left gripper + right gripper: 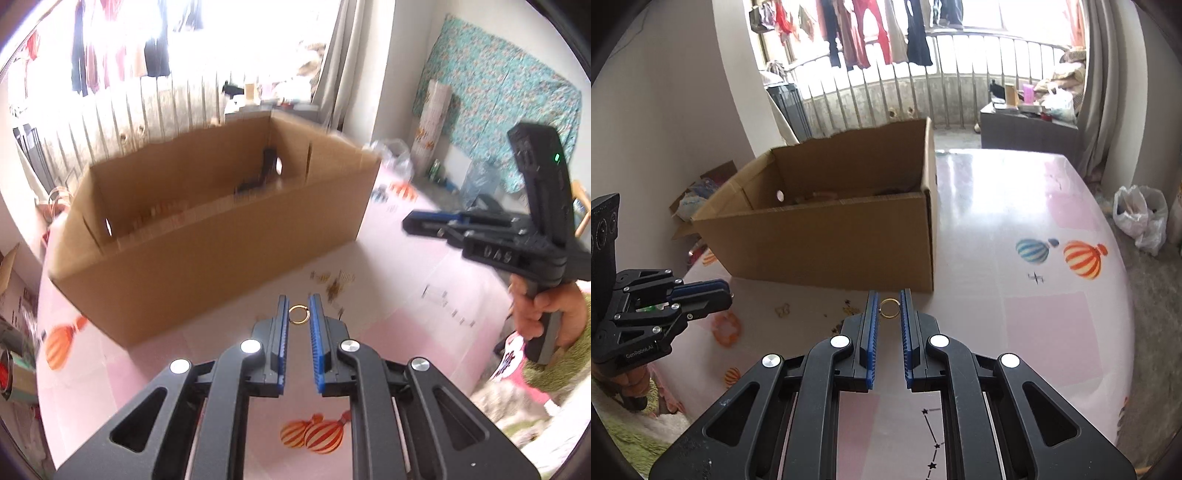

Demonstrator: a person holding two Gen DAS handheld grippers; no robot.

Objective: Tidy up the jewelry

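Note:
My left gripper (298,308) is shut on a small gold ring (298,315), pinched between its blue pads above the pink table cover. In the right wrist view my right gripper (889,302) likewise grips a second gold ring (889,308) at its fingertips. Several small gold jewelry pieces (332,282) lie loose on the cover just past the left gripper, and they also show as loose jewelry (783,310) in the right view. An open cardboard box (207,258) stands behind them. The right gripper (408,223) hangs at the right, held by a hand; the left gripper (728,293) sits at the left edge.
The cardboard box (827,243) fills the table's far left part, with some items dimly seen inside. The pink table cover (1052,314) carries balloon prints. More small pieces (448,306) lie to the right. A railing, hanging clothes and plastic bags (1141,218) lie beyond the table.

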